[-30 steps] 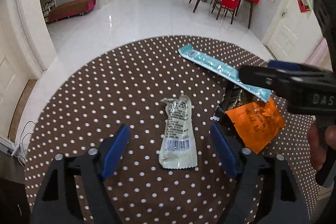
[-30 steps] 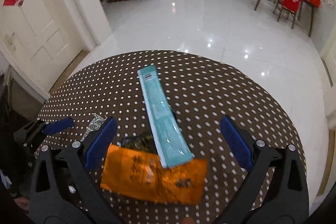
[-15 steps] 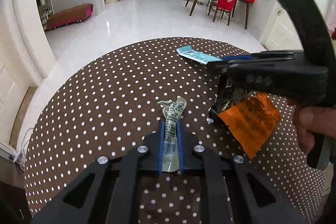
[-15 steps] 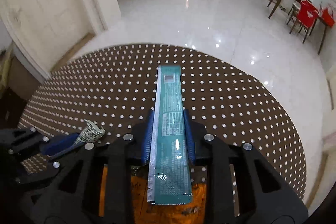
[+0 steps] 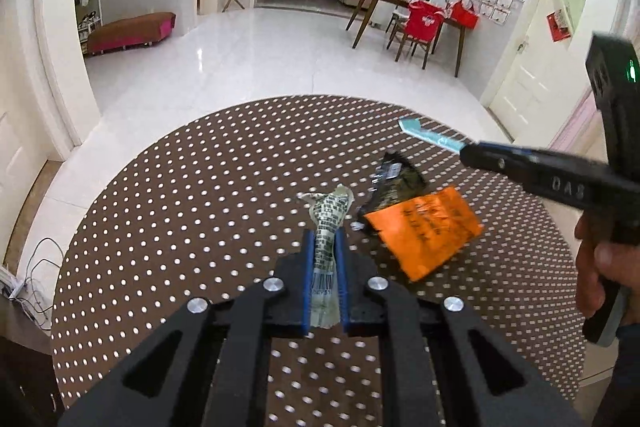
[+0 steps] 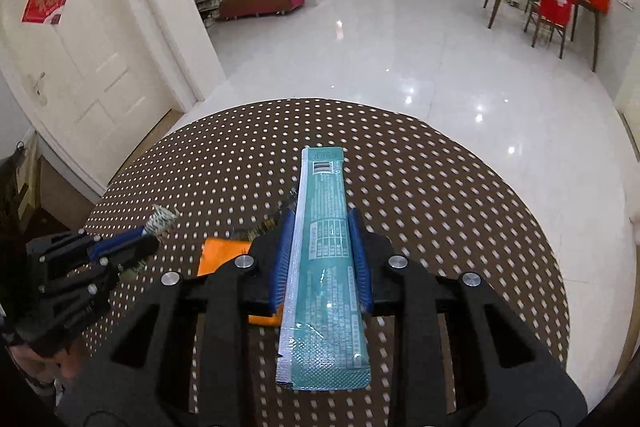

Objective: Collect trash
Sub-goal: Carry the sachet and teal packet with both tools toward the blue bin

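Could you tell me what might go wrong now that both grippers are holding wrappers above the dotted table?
The teal wrapper juts far past both ends of the right gripper, so it may droop, twist or snag. The left gripper pinches a crumpled pale wrapper that could slip free. The orange wrapper and dark wrapper could be forgotten.
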{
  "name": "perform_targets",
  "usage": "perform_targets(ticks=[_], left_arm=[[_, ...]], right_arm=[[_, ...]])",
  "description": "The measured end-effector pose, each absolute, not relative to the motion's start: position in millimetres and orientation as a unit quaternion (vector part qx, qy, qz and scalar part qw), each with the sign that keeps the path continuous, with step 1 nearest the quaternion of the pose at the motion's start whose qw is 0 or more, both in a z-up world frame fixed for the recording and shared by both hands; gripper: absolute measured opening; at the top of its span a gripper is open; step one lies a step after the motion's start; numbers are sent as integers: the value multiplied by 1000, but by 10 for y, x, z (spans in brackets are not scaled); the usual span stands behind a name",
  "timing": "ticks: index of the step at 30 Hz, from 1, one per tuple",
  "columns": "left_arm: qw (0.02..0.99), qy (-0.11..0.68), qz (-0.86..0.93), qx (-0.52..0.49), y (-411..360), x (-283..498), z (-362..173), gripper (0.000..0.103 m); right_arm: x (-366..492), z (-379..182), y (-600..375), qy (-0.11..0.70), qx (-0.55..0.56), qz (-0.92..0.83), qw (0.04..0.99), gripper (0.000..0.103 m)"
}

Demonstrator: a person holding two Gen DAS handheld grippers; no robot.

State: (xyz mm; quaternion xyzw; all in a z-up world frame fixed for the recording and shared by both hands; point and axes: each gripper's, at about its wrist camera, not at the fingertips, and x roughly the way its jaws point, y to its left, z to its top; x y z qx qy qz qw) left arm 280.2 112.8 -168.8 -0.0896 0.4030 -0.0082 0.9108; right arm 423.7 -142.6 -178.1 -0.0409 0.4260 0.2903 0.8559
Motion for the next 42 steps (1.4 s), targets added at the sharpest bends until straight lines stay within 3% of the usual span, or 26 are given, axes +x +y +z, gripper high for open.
perform_targets(ticks=[17,28,42], left_arm=[[926,361,-84,-70,273,2437,-1103,10],[919,355,-167,-34,-732,2386,-906,10],[853,423,-301,49,-2418,2436,-1405,10]], right_arm=[[3599,-1288,-2542,370,8,236,899,28],[3101,-1109,-3510,337,55,170,924,28],[2516,-1980,-5032,413,173,11,894,28]])
